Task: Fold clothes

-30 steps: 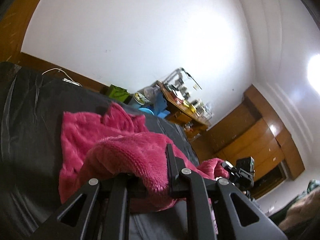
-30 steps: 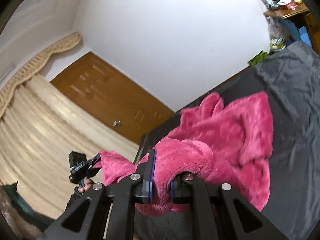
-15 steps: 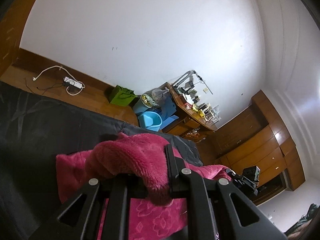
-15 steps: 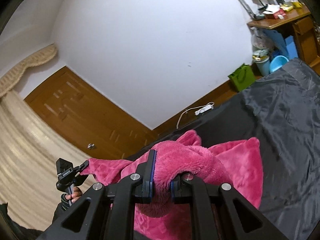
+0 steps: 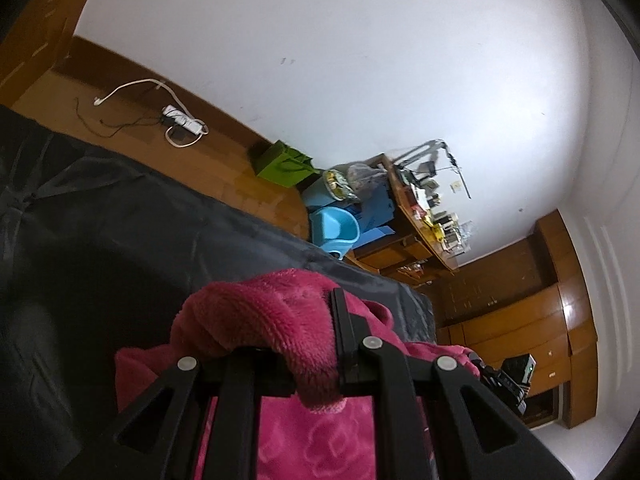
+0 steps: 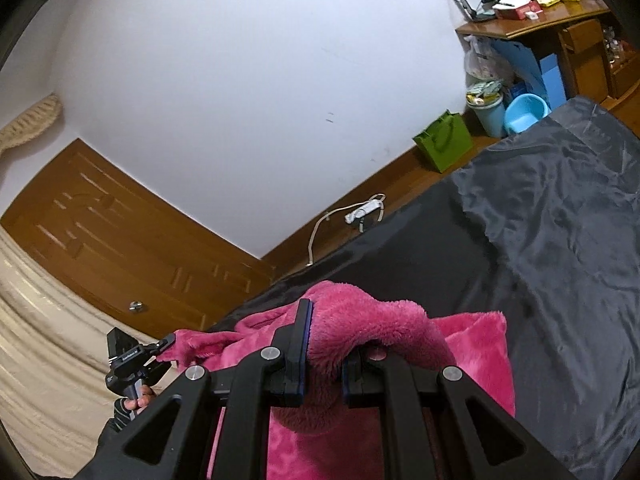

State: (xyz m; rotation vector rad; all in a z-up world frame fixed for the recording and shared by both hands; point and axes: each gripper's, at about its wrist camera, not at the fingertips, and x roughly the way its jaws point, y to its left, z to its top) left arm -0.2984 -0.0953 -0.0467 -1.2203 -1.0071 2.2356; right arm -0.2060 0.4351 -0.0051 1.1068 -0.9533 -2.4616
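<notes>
left wrist view: left gripper (image 5: 296, 344), right gripper (image 6: 324, 360) each clamped on pink fleece garment (image 6: 472, 356); we judge fold carry-over underway; next, lay edge flat on black cover (image 6: 560, 240).

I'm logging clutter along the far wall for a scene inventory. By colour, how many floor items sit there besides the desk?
Green: 1, gift bag
Blue: 3, bucket, basin, board under the desk
White: 1, power strip
Total: 5
</notes>
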